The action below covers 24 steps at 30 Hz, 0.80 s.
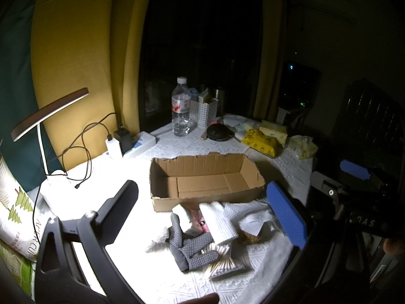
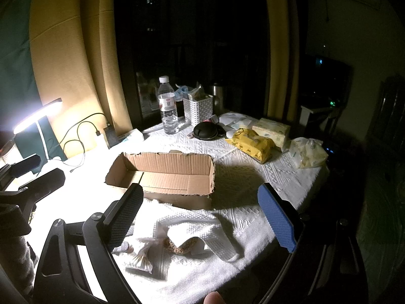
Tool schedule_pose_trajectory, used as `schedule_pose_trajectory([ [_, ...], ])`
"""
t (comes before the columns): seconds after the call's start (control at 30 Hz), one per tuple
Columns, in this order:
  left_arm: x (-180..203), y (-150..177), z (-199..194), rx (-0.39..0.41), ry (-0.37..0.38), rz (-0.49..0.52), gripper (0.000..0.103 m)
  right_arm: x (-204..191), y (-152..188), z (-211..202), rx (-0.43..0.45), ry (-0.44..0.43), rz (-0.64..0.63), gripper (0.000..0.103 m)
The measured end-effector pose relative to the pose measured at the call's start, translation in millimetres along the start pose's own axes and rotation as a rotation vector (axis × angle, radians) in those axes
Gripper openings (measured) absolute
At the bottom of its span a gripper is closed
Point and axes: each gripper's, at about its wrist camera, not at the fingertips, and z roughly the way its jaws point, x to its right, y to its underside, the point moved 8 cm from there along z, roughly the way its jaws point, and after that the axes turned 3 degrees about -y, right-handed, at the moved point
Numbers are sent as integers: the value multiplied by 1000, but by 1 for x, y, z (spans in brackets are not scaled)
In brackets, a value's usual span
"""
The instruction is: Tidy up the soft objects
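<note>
Nothing had gone into the cardboard box [image 1: 206, 177] when I looked: its floor was bare, and it sat open-topped in the middle of the bench [image 2: 243, 174] under the glare of the desk lamp [image 1: 48, 112] on the left. So, judging by that, the sorting had hardly begun.

All the soft things lay in a loose heap on the near side of the box, touching or nearly touching its front wall. I could make out a grey dotted glove [image 1: 192, 247], a white waffle cloth [image 2: 192, 225] rumpled over a brownish sponge-like lump [image 2: 181, 247], a bundle of cotton swabs [image 2: 141, 259] in a clear wrapper, and a folded white pad [image 1: 220, 224]. Something pink showed between them, too hidden to name.

The left claw [image 1: 202, 211] hung above the heap with its jaws spread wide and nothing between them. The right claw [image 2: 202, 219] was likewise released and empty, poised over the white cloth.

Farther back on the bench stood a water bottle [image 2: 168, 107], a white basket [image 2: 198, 110] and some yellow tissue packs [image 2: 250, 144], well apart from the box.

What remained, as far as I could tell, was the whole job: each piece in the heap had yet to be lifted over the front wall into the box.
</note>
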Motion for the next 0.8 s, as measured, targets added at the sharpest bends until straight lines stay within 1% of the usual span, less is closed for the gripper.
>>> schedule_pose_trajectory([
  [0.63, 1, 0, -3, 0, 6, 1, 102, 2, 0, 3, -2, -2, 1, 94],
  [0.8, 4, 3, -3, -10, 12, 3, 102, 3, 0, 4, -7, -5, 0, 94],
])
